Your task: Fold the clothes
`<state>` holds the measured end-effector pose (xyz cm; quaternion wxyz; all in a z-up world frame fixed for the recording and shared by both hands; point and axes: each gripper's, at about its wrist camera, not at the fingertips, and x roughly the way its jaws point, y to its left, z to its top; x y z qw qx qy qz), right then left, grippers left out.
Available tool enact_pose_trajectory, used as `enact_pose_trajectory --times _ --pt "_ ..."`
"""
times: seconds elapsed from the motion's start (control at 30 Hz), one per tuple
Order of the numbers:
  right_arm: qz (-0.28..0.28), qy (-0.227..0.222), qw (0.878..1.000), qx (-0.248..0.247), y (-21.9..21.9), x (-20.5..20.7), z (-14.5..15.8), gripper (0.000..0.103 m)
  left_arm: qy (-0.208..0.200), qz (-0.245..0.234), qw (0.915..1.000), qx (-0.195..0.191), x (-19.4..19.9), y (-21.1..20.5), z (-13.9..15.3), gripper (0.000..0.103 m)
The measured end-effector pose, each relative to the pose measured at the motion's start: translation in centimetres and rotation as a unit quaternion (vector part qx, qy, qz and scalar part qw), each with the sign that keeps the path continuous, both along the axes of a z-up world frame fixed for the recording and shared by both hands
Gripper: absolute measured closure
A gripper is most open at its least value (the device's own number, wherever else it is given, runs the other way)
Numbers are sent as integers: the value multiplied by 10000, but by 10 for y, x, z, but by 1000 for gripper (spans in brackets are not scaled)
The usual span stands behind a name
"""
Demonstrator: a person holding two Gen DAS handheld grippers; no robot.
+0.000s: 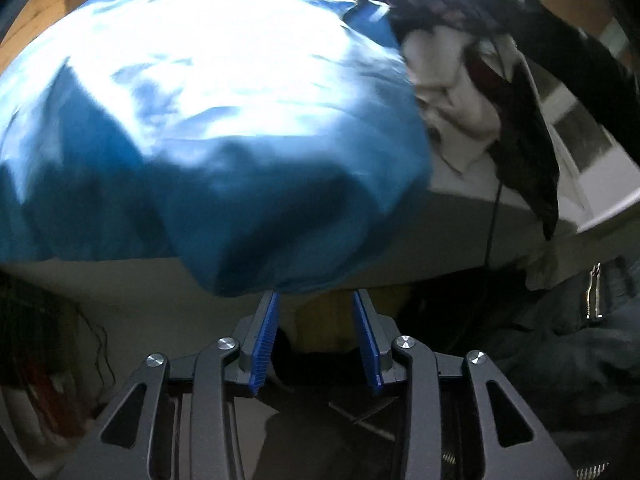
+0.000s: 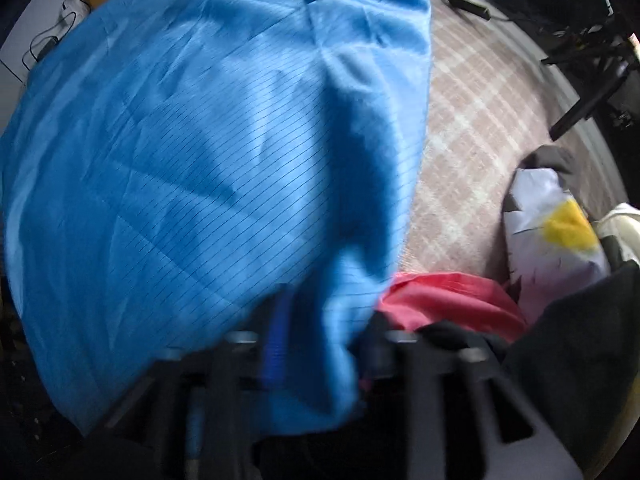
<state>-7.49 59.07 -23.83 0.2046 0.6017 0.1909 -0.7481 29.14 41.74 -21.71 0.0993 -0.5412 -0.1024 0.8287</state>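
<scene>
**Blue garment spread on the white surface; left gripper free, right gripper wrapped in cloth**

1. Blue garment (image 1: pixel 208 120): In the left wrist view it lies spread across a white surface (image 1: pixel 460 200), with a rounded fold hanging over the near edge. The upper part is overexposed. In the right wrist view the same garment (image 2: pixel 192 168) fills most of the frame and shows fine dark pinstripes and several creases.

2. Left gripper (image 1: pixel 316 312): The jaws stand apart with a clear gap between the blue ribbed pads (image 1: pixel 266 344). Nothing is held. The pad tips sit just below the overhanging fold of the garment; contact cannot be confirmed.

3. Right gripper (image 2: pixel 320 344): This unit is heavily blurred. A bunch of the blue cloth hangs down between the two fingers and covers the gap. Whether the jaws clamp the cloth or stand apart cannot be told.

4. Adjacent items, left wrist view: A heap of dark clothing (image 1: pixel 500 20) and white clothing (image 1: pixel 452 96) lies on the surface at the right of the blue garment, touching its edge.

5. Adjacent items, right wrist view: A pink garment (image 2: pixel 452 304) lies just beside the gripper at the right. A pale cloth with a yellow patch (image 2: pixel 560 236) lies beyond it. Both rest on a checked pinkish rug (image 2: pixel 480 120).
</scene>
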Motion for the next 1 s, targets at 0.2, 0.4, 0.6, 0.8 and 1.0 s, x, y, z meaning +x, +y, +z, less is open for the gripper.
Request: enact_pose_trajectory --times 0.2,0.4,0.6,0.8,1.0 --pt "-329 -159 9992 -147 22 6 -2 49 278 -199 9991 -263 -17 41 2 66" --pt "-293 -103 9994 119 24 17 -14 49 213 -95 9977 -632 -32 55 -7 66" --pt "-276 -131 9995 -99 30 29 -12 82 154 103 9968 -780 -44 54 -9 66" --pt "-208 -47 9997 -129 33 42 -12 93 167 258 9994 -162 -43 28 -9 82" --pt "-395 -71 9989 -261 46 50 -8 97 235 367 9978 495 -37 1 -4 102"
